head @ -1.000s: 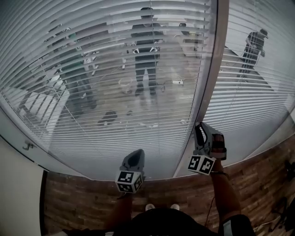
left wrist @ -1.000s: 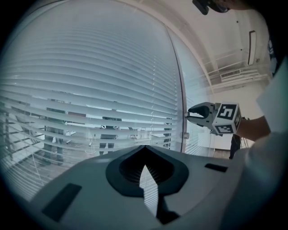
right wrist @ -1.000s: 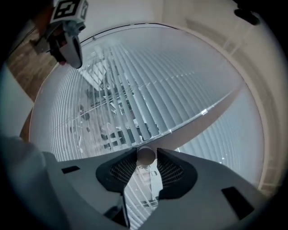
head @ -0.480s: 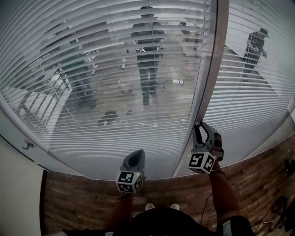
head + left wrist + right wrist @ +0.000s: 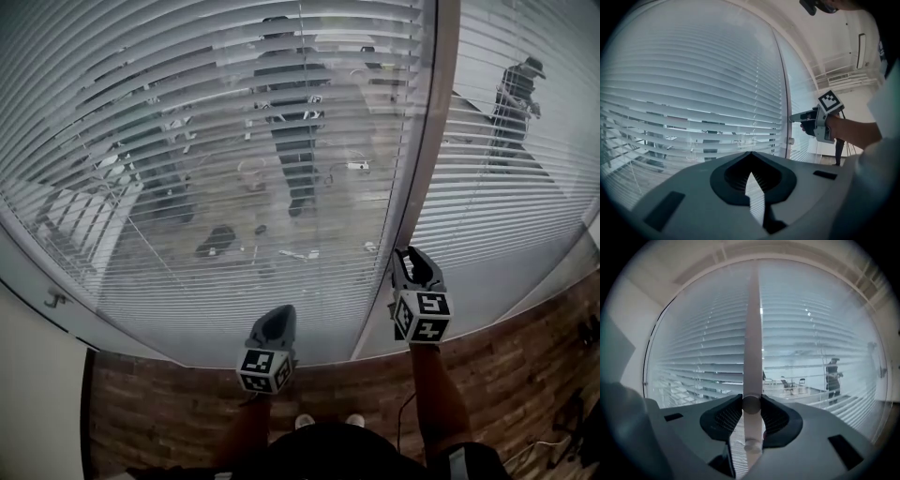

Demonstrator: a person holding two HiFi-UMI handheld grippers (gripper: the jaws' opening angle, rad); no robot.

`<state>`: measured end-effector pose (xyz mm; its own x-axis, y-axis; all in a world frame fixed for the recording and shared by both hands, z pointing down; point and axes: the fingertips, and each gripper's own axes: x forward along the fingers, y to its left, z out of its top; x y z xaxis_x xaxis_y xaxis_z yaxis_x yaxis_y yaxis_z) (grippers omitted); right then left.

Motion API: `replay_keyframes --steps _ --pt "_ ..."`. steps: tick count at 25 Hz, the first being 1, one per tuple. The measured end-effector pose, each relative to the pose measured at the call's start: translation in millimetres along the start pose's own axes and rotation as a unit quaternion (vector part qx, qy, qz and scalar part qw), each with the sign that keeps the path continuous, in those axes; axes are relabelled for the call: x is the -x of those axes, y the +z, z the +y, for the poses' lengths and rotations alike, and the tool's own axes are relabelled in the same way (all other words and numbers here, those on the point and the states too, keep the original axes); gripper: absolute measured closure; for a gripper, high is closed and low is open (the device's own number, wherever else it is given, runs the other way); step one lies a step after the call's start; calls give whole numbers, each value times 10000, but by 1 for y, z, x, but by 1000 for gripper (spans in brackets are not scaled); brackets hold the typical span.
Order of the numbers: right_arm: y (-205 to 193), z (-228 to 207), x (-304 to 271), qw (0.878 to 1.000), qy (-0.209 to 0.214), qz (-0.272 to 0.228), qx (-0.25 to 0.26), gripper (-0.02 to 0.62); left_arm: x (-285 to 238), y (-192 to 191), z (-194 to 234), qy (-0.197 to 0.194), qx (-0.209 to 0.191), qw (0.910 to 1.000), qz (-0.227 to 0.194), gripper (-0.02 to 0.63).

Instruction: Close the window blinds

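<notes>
Slatted window blinds [image 5: 234, 141] fill nearly all of the head view, hung over two panes split by a frame post [image 5: 441, 103], with a strip of brown floor [image 5: 169, 403] below. The slats are tilted only partway: a standing person [image 5: 291, 112] and a second figure [image 5: 516, 94] show through the gaps, so I judge the closing only partly done. The left gripper [image 5: 277, 311] hovers low in front of the left pane, apart from the slats. The right gripper [image 5: 413, 253] is raised at the foot of the post, likely because the tilt control hangs there.

From the left gripper view, its jaws meet at their tips with nothing between them; this hand looks merely parked out of the way. Across the frame the right gripper reaches level toward the post, held by a bare forearm [image 5: 855, 131].

From the right gripper view, a pale tilt wand [image 5: 752, 333] runs straight up the middle, in front of the slats, and both pads pinch it from either side just above its lower end. That low grip suits twisting: the rod hangs freely, and rolling the wrist about it should turn the slats. More rotation seems needed before the gaps vanish, and the smooth rod could slip in the pads.
</notes>
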<state>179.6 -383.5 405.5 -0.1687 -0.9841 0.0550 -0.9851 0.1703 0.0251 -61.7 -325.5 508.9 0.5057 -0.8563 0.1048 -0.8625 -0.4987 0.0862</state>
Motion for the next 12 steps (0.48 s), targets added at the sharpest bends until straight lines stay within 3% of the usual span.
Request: replay_keyframes --steps 3,7,10,12 --pt "-2 -4 -1 9917 292 15 -1250 474 1 0 0 -4 -20 10000 -5 606" --pt "-5 -9 -3 9555 717 171 -2855 472 3 1 4 37 -32 10000 -8 606" --pt "-5 -11 -3 9347 797 162 -3460 472 5 1 6 68 -19 10000 -14 606" --pt "-4 -11 -3 9322 779 108 -3532 472 5 1 6 61 -31 10000 -17 606"
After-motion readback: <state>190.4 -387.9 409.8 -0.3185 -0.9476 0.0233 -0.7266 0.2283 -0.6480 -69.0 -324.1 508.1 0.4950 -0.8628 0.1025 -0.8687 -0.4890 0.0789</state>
